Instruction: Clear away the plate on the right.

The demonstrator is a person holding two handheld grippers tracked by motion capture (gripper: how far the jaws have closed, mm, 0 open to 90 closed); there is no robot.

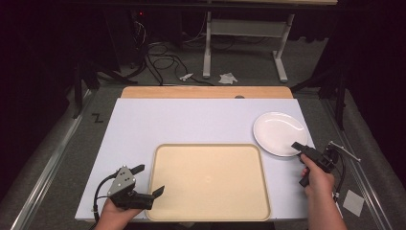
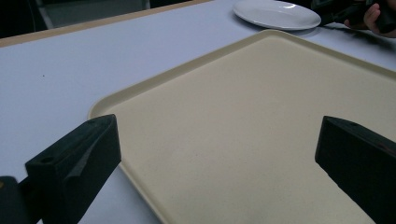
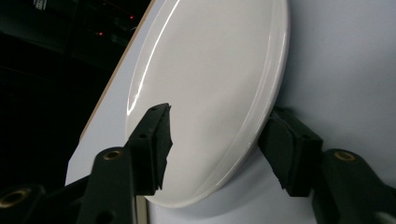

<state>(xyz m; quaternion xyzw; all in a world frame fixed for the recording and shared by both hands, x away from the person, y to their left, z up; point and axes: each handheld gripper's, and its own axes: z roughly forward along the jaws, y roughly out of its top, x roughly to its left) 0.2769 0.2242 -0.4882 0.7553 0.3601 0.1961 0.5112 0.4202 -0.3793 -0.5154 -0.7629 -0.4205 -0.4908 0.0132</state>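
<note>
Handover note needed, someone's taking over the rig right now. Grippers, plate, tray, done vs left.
Left gripper: open, one jaw over the near-left rim of the beige tray, holding nothing.
Right gripper: open, one jaw over the white plate, the other under its near rim; not yet clamped.
Plate sits on the white table, beyond the tray's far-right corner. Nothing lies on the tray.
Done: both grippers in position.
Left, likely: close on the plate rim, lift it and set it on the tray.
</note>
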